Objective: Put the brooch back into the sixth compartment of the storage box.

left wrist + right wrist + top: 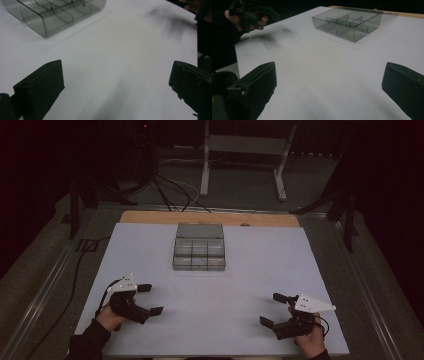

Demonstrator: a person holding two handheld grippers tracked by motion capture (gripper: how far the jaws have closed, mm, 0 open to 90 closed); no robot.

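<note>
Clear compartment box (pixel 199 247) sits centre-far on the white counter (pixel 250 270), lid open behind it. Left gripper (pixel 150 299) and right gripper (pixel 273 309) near the front edge, fingers wide, empty. Box looks light, rigid, slippery plastic; best gripped by a side wall.

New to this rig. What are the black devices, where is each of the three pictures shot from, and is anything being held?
A person holds a hand-operated two-jaw gripper in each hand. The high view looks down from above their side of the white table: left gripper, right gripper. The other two pictures come from cameras riding on each gripper, looking along its black jaws. A clear plastic compartment box sits toward the far middle of the table; its lid appears open. Both grippers have their jaws spread wide, with nothing between them. Nothing is held.
</note>
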